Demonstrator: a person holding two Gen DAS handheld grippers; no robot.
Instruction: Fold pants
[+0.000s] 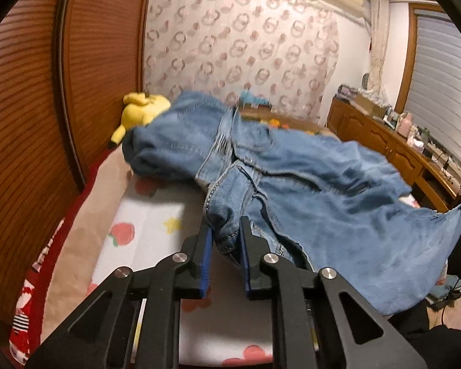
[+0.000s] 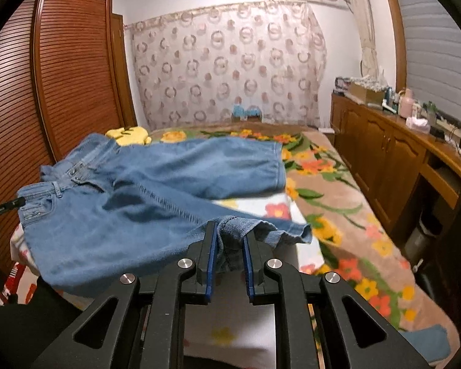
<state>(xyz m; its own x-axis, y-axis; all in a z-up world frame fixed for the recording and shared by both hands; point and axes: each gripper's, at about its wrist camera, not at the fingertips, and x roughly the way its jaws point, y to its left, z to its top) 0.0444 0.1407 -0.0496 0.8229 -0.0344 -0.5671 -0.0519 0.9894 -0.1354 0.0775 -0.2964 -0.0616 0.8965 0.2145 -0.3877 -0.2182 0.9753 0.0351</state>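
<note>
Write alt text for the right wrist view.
The right gripper pinches a hem of the blue jeans, which hang partly lifted over a bed with a floral blanket. A wooden wardrobe stands left.

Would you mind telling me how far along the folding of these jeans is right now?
Early. Done: both grips are made. The left hand-held gripper is shut on the waistband end of the jeans, and the right hand-held gripper on a leg hem. In hand: the denim hangs partly lifted off the bed. Left: both legs lie apart, unfolded, so every fold remains.
</note>
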